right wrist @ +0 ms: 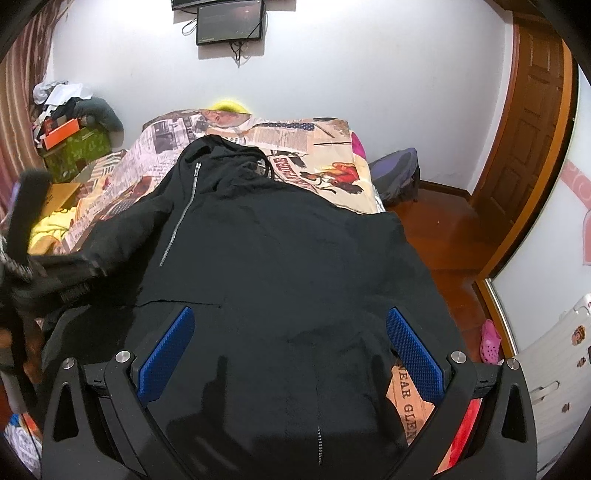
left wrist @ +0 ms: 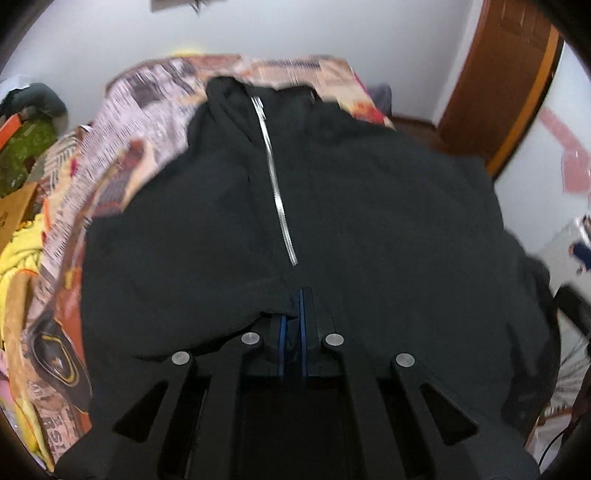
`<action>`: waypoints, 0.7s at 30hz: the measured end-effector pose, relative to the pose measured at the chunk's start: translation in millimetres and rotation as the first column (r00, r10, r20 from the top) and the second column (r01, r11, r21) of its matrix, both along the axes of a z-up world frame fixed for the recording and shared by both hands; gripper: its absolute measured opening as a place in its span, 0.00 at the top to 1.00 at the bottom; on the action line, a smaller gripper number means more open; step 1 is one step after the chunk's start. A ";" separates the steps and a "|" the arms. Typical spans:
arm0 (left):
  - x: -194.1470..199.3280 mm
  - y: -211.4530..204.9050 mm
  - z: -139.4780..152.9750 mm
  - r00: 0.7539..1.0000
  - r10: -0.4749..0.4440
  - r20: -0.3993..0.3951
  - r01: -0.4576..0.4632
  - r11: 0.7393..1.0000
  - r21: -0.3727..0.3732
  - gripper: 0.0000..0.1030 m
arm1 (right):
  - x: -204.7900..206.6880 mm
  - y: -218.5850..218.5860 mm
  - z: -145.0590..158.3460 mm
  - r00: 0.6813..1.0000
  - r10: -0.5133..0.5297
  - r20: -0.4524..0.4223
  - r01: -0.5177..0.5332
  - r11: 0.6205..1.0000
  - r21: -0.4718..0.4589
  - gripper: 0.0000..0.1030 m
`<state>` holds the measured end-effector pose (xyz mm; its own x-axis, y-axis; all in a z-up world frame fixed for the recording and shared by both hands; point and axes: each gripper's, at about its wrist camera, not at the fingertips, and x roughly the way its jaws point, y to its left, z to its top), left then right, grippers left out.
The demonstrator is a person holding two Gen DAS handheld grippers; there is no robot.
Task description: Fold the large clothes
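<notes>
The black jacket (right wrist: 258,258) lay spread across the bed (right wrist: 325,147). The left wrist view showed the left claw (left wrist: 293,306) with its blue pads (left wrist: 303,332) together, clamped on a fold of jacket near the silver zipper (left wrist: 277,184). Only the right wrist view showed the right claw (right wrist: 290,354), pads (right wrist: 166,354) wide apart above the cloth, plus a wall screen (right wrist: 229,20), wooden door (right wrist: 532,129) and pink shoe (right wrist: 490,341).
</notes>
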<state>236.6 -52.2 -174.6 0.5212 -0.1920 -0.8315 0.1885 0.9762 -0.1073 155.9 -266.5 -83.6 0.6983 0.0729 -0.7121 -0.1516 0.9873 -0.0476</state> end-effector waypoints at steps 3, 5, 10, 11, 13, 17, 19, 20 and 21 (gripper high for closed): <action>-9.0 -8.2 -10.2 0.999 -0.031 -0.027 0.032 0.999 0.040 0.93 | 0.5 2.0 -0.7 1.000 0.011 -0.003 -0.011 1.000 -0.003 0.00; -14.6 -9.7 -14.2 0.998 -0.048 -0.049 0.049 0.998 0.037 0.80 | 0.9 5.2 -0.1 1.000 0.022 -0.003 -0.022 1.000 0.000 0.00; -32.6 3.4 -1.6 0.999 -0.032 -0.023 0.033 0.998 0.050 0.52 | 1.7 19.7 3.5 0.997 0.072 0.001 -0.072 0.997 0.007 0.00; -35.4 6.2 1.8 0.999 -0.030 -0.017 0.031 0.998 0.049 0.52 | 2.8 24.9 4.9 0.996 0.089 0.003 -0.089 0.996 0.005 0.00; -40.7 18.3 12.5 1.000 -0.020 -0.001 0.020 0.999 0.037 0.50 | 5.5 33.8 5.8 0.994 0.110 0.004 -0.110 0.994 -0.005 0.00; -50.5 48.5 34.0 0.996 0.039 0.078 -0.042 0.998 0.045 0.33 | 11.4 62.3 10.8 0.982 0.187 0.015 -0.187 0.982 -0.021 0.00; -54.8 67.5 44.5 0.991 0.075 0.113 -0.082 0.995 0.053 0.31 | 14.7 75.3 12.4 0.975 0.221 0.020 -0.221 0.975 -0.026 0.00; -56.0 77.6 48.7 0.988 0.094 0.125 -0.102 0.993 0.057 0.31 | 17.6 86.0 13.0 0.968 0.250 0.017 -0.250 0.968 -0.030 0.00; -56.4 88.6 52.3 0.984 0.114 0.135 -0.123 0.991 0.059 0.31 | 19.8 93.5 12.1 0.963 0.270 0.013 -0.270 0.962 -0.031 0.00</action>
